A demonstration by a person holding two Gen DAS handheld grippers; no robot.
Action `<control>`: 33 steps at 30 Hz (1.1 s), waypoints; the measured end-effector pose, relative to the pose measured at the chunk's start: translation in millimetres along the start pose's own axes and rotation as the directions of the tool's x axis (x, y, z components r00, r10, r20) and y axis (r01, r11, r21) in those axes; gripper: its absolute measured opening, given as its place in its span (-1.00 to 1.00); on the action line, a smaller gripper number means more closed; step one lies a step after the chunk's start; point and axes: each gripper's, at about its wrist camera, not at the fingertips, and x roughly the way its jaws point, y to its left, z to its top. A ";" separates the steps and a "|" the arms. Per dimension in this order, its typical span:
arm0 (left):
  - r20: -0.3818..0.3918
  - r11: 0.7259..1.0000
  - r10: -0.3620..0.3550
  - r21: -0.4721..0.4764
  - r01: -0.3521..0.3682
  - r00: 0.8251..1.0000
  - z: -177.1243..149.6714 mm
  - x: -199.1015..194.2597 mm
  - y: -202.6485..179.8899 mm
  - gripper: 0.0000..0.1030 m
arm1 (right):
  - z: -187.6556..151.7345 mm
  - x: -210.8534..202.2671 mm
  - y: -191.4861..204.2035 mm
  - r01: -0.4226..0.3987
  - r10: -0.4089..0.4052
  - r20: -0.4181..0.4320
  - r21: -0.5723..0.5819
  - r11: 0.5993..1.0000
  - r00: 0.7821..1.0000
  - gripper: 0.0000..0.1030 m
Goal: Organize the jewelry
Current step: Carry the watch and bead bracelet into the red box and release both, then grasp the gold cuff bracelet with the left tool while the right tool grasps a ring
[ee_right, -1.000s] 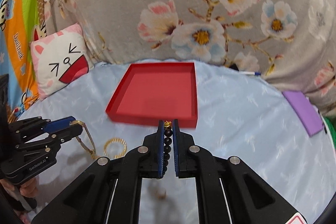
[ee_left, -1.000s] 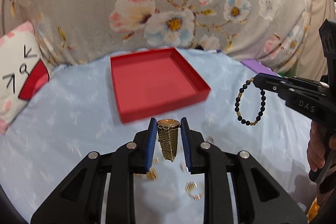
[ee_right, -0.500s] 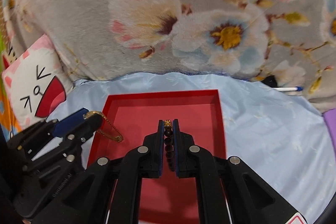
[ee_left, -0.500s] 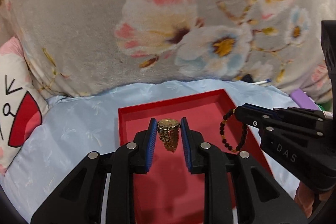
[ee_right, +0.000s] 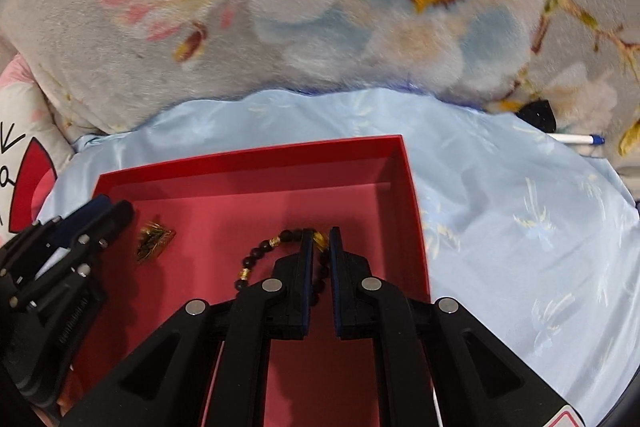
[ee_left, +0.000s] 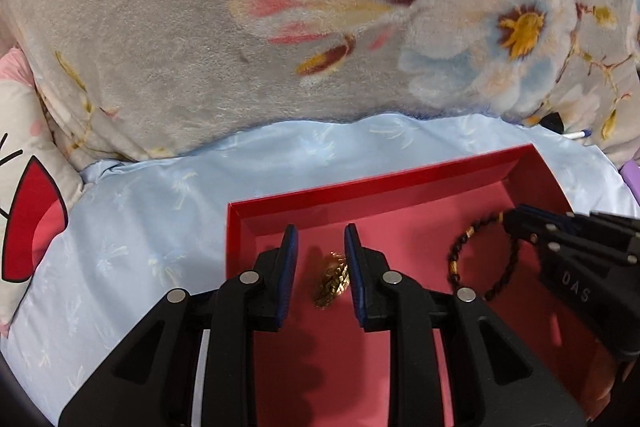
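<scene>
A red tray lies on the light blue cloth; it also shows in the right wrist view. My left gripper is open over the tray's left part. The gold watch lies loose on the tray floor below its jaws, also seen in the right wrist view. My right gripper hangs over the tray's right part, its jaws slightly apart. The black bead bracelet rests on the tray floor with one end between the jaws. In the left wrist view the bracelet sits at the right gripper's tip.
A grey floral blanket rises just behind the tray. A cat-face cushion lies at the left. A white pen and a purple item lie at the right on the cloth.
Both grippers moved forward and down into the tray. The left jaws opened and the watch dropped onto the tray floor. The right jaws parted slightly and the bracelet now rests on the floor.
</scene>
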 end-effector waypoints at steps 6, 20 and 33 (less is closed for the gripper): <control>0.034 0.999 0.026 0.029 -0.027 0.999 0.0 -0.8 -2.2 -0.27 | -11.6 -0.5 0.1 0.027 -0.027 0.033 0.008 1.000 0.999 -0.76; 0.054 1.000 -0.015 0.008 0.015 0.998 -7.0 -31.1 2.4 -0.21 | -29.2 -72.5 -8.5 0.001 -0.009 0.180 0.046 0.999 0.984 -0.44; 0.070 1.000 0.000 0.011 -0.001 0.998 -140.4 -170.4 15.3 0.28 | -194.6 -171.4 -28.7 0.025 -0.018 0.077 -0.094 0.995 0.997 -0.26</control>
